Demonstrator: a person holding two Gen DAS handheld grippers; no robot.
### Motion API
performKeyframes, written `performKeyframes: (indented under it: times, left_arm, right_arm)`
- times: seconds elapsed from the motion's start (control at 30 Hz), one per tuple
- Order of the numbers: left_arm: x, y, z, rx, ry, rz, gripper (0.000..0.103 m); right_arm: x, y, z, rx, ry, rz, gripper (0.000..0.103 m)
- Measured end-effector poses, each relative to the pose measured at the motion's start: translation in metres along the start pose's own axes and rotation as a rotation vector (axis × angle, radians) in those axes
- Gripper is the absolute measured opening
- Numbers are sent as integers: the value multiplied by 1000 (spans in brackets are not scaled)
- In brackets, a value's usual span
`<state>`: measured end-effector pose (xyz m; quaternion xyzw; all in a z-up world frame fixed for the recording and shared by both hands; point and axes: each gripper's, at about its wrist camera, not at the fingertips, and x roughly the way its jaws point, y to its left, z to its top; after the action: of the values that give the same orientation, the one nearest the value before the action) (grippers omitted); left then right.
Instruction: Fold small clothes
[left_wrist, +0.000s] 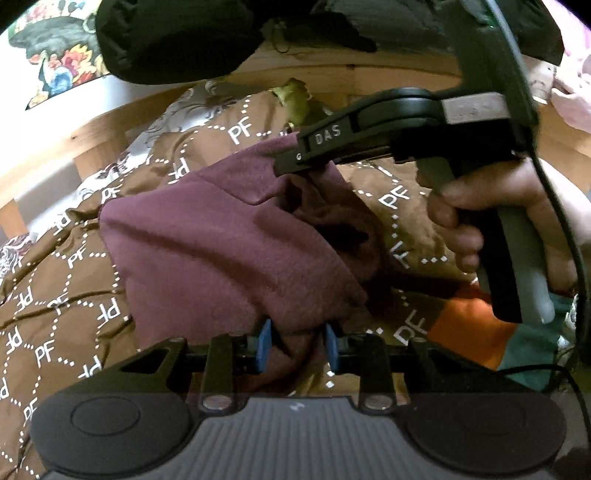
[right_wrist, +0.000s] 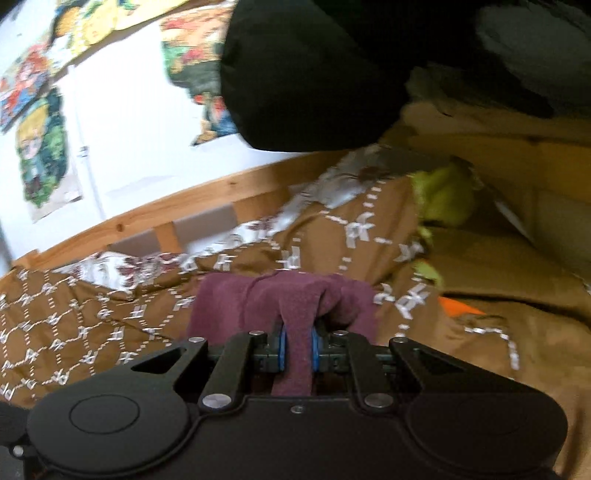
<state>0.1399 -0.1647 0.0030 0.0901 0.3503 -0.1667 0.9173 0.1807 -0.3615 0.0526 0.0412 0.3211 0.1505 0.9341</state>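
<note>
A maroon fleece garment (left_wrist: 207, 240) lies rumpled on a brown bedspread (left_wrist: 55, 302) printed with white "PF" letters. In the left wrist view my left gripper (left_wrist: 298, 345) is shut on the garment's near edge, a fold bunched between its blue pads (left_wrist: 264, 345). My right gripper (left_wrist: 291, 162), held by a person's hand (left_wrist: 491, 214), pinches the garment's far corner and holds it lifted. In the right wrist view the right gripper (right_wrist: 299, 350) is shut on a narrow strip of the maroon garment (right_wrist: 229, 302), which hangs over it.
A wooden bed rail (left_wrist: 110, 125) runs behind the bedspread, with a white wall and colourful posters (right_wrist: 37, 162) beyond. A black garment (left_wrist: 177, 37) hangs overhead. A yellow-green item (right_wrist: 443, 199) lies at the far end, an orange and teal cloth (left_wrist: 465, 332) at right.
</note>
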Motion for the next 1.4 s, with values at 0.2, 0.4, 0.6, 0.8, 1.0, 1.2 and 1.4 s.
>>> performKeyframes:
  times: [0.2,0.4,0.6,0.8,1.0,1.2,1.4]
  left_arm:
    - [-6,7,-4,-55,-12,-45,49]
    - [-20,32,-2,-195,-52,-93,63]
    - [-40,76,-9,-442,-154,-34,90]
    - [-30,108,-21,-656,-77,71,101]
    - [-13,120,-35,-755,33,58,102]
    - [4,108,-47,-711,145,54,102]
    - [7,107,-48,-710,147,59,103]
  right_arm:
    - [13,-16,-6,66,56,-53,13]
    - [21,-21,-11,68,76,-85,15]
    - [21,-25,-10,97,83,-119,37]
    - [12,-19,-7,65,45,-135,80]
    - [9,-5,-7,-9,23,-97,101]
    - [31,9,-20,-144,170,-143,102]
    - [33,10,-27,-175,156,-161,102]
